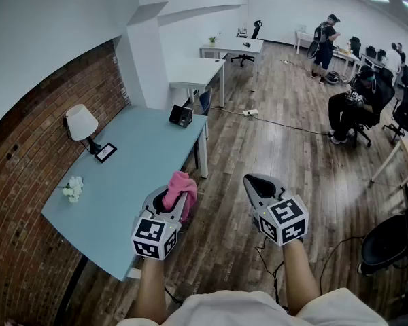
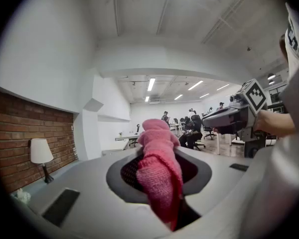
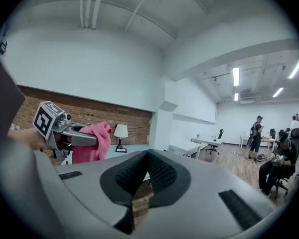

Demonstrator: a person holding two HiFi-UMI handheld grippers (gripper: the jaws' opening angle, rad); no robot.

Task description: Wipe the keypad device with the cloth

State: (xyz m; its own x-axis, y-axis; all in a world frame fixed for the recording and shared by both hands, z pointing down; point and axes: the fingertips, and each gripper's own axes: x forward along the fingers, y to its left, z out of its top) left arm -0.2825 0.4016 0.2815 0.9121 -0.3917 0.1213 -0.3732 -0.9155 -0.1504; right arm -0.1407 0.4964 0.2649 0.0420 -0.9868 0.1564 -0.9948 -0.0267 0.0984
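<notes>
The left tongs (image 1: 173, 202) are closed on a soft pink knitted cloth (image 1: 181, 184). The left gripper view shows the fabric filling the gap between the jaws and hanging over their tips in a loose wad. The right tongs (image 1: 257, 185) are closed on nothing, and in the right gripper view their jaws meet along a thin slit. Both are held in the air at the near end of the long pale blue counter (image 1: 143, 155), the left about over its right edge and the right over the wooden plank floor (image 1: 272, 134). The small black wedge-shaped keypad device (image 1: 181, 115) sits at the far end of the counter near the far right corner, well apart from both tongs. Its keys are too small to make out at this range. Assessment: the cloth is light, limp and compliant, so a pinch on a fold, as now, should suffice, with the loose wad beyond the tips doing the wiping. The device looks light and hard-cased and is likely to slide or tip under a sideways stroke. The free right tongs could steady it by a side or the rear, clear of the keys. It stands near two counter edges, so strokes are better directed inward, toward the red brick wall (image 1: 27, 182). Nothing stands on the counter between the tongs and the device. A white-shaded table lamp (image 1: 80, 124), a flat black-framed item (image 1: 105, 152) and a white flower sprig (image 1: 73, 189) sit on the wall side, well apart from the device. The floor to the right gives open room for approach.
</notes>
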